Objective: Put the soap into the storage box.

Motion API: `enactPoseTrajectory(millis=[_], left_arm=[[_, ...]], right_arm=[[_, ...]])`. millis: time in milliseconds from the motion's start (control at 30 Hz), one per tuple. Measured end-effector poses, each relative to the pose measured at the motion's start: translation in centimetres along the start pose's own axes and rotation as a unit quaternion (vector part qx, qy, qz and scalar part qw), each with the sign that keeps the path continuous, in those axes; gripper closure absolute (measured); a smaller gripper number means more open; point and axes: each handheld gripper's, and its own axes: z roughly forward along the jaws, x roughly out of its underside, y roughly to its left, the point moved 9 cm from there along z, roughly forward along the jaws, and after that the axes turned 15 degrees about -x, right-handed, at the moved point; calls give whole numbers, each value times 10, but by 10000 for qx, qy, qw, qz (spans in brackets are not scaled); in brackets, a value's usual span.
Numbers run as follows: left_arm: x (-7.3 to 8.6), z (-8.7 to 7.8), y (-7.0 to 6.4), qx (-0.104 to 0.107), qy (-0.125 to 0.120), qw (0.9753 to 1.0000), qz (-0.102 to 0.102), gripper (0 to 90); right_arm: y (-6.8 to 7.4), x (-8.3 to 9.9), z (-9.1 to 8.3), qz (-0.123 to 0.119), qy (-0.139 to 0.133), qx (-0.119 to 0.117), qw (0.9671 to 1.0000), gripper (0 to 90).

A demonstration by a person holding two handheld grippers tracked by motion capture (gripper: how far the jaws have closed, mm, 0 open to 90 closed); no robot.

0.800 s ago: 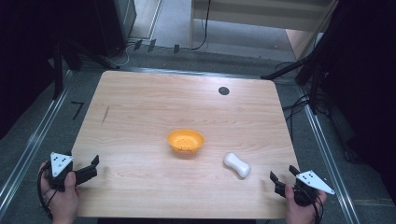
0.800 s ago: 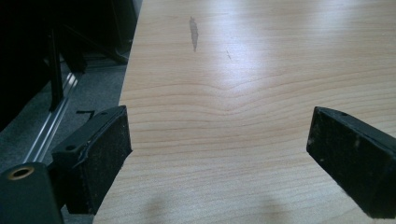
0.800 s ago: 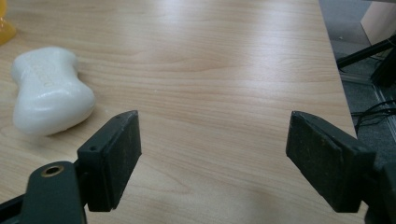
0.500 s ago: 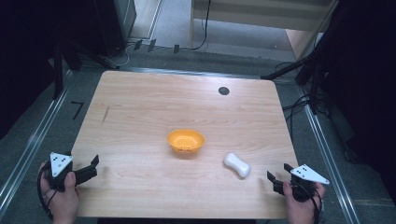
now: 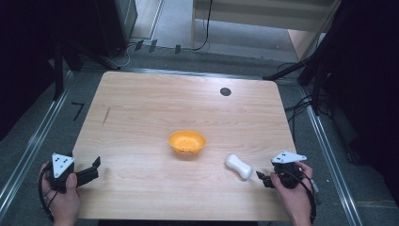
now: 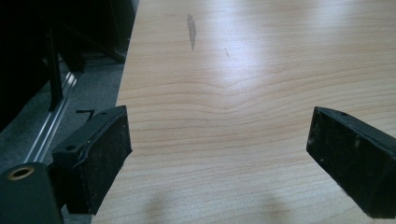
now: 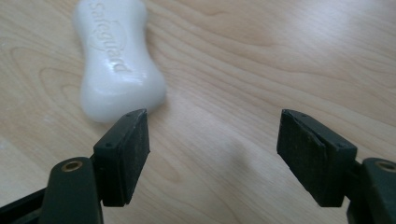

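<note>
1. A white soap bar (image 5: 239,166) is lying flat on the wooden surface (image 5: 155,99), to the right of its middle and toward the near edge; in the right gripper view the soap bar (image 7: 114,60) is showing raised lettering on its top face.
2. The right tool (image 5: 264,178) is sitting just beside the soap bar on its right, not touching it; its jaws are standing spread wide with bare wood between them.
3. In the right gripper view the right tool (image 7: 212,156) is pointing past the near end of the soap bar, which is lying just beyond its left jaw rather than between the two.
4. An orange bowl (image 5: 187,142) is standing near the middle of the surface, to the left of the soap bar and a little farther from the person, apart from it.
5. The left tool (image 5: 94,168) is resting at the near left corner of the surface, well apart from the bowl and the soap bar, held in the person's left hand (image 5: 63,200).
6. In the left gripper view the left tool (image 6: 219,154) is showing its jaws spread wide over bare wood, gripping nothing.
7. A small dark round spot (image 5: 225,91) is lying on the far part of the surface.
</note>
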Motion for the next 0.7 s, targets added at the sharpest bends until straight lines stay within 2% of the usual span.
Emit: enactPoseTrajectory(millis=[100, 233, 367, 500, 533, 700], left_arm=[[0, 0, 0, 17, 7, 10000, 7, 67], [0, 0, 0, 21, 0, 10000, 0, 67], [0, 0, 0, 37, 13, 10000, 10, 67], [0, 0, -1, 37, 29, 10000, 27, 67], [0, 1, -1, 38, 32, 10000, 36, 67], [0, 1, -1, 37, 31, 10000, 40, 67]], right_arm=[[4, -3, 6, -112, 341, -6, 9994, 259], [10, -8, 14, -100, 554, -116, 9983, 259], [15, -13, 18, -54, 673, -255, 9974, 256], [18, -17, 19, -93, 842, -285, 9960, 257], [21, -20, 19, -168, 938, -333, 9949, 257], [30, -30, 20, -196, 966, -465, 9940, 253]])
